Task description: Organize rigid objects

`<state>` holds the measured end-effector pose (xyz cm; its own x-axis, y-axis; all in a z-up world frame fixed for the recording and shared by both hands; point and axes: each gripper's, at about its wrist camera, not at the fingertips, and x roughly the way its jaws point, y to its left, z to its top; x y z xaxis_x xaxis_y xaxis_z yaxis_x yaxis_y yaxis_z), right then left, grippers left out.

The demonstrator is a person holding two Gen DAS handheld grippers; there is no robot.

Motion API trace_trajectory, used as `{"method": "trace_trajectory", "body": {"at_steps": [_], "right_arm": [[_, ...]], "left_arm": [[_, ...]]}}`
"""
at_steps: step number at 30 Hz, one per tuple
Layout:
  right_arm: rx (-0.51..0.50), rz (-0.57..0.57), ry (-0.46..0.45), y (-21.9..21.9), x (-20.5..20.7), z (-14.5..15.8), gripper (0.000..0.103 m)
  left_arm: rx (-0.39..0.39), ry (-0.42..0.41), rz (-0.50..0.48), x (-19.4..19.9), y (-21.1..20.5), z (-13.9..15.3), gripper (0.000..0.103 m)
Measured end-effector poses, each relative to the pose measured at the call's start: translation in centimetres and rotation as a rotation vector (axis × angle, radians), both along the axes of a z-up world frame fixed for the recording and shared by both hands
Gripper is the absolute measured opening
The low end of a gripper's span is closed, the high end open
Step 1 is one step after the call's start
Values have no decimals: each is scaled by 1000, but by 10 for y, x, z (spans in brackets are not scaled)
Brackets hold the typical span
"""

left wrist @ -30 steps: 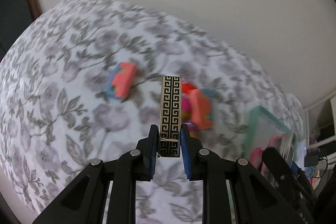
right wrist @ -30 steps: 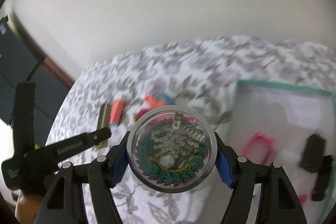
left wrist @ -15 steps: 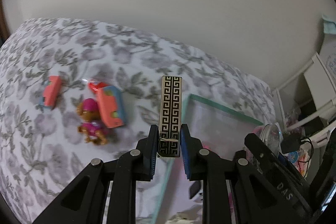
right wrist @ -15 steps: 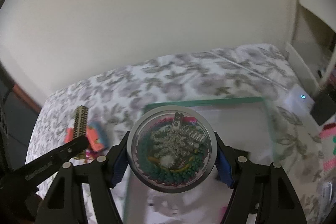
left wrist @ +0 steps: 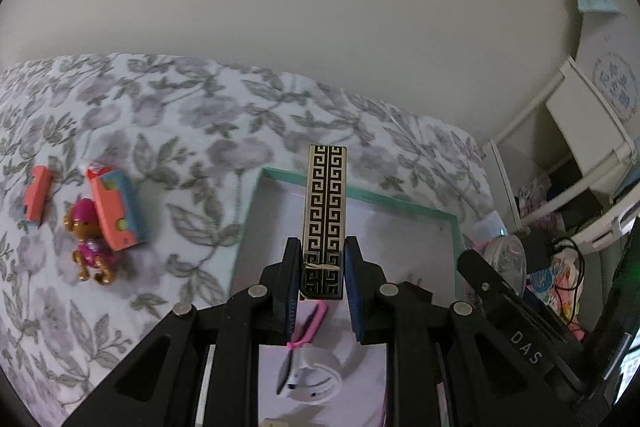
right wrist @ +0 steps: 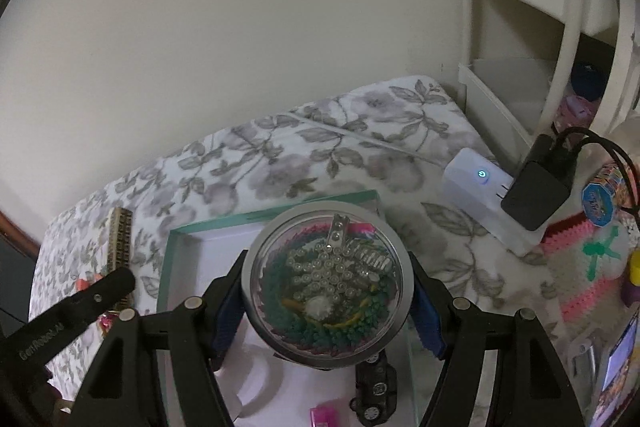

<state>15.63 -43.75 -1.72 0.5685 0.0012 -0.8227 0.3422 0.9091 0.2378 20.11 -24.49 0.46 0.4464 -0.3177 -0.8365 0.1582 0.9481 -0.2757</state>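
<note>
Clamping a slim black-and-gold patterned box (left wrist: 324, 211) between narrow-set jaws of the left gripper (left wrist: 322, 281), upright along the fingers, over the near part of a shallow teal-rimmed tray (left wrist: 404, 202) on a grey floral bedspread (left wrist: 192, 115). Gripping a round clear-lidded tin of beads (right wrist: 327, 282) across its width in the wide-set right gripper (right wrist: 326, 311), above the same tray (right wrist: 208, 223). Lying inside the tray: a white ring-shaped piece (left wrist: 316, 373), a pink band (left wrist: 310, 325), a dark toy car (right wrist: 376, 391) and a small pink item (right wrist: 325, 417). Resting on the bedspread left of the tray, well apart from it: a pink toy puppy (left wrist: 89, 239), touching a coral-and-blue block (left wrist: 116, 213), and beside them a smaller coral piece (left wrist: 36, 199). Sitting right of the tray: a white device with a blue light (right wrist: 478, 187), a black plug (right wrist: 538, 187) stuck into it.
</note>
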Motion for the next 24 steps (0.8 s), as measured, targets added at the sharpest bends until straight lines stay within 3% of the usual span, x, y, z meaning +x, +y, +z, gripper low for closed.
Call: {"method": "trace_trajectory", "body": {"at_steps": [16, 24], "right_arm": [[-45, 48, 61, 15, 11, -25, 74], [-43, 54, 108, 18, 13, -46, 74]], "left_arm": [[61, 53, -45, 2, -5, -55, 22], [74, 81, -43, 4, -2, -69, 22]]}}
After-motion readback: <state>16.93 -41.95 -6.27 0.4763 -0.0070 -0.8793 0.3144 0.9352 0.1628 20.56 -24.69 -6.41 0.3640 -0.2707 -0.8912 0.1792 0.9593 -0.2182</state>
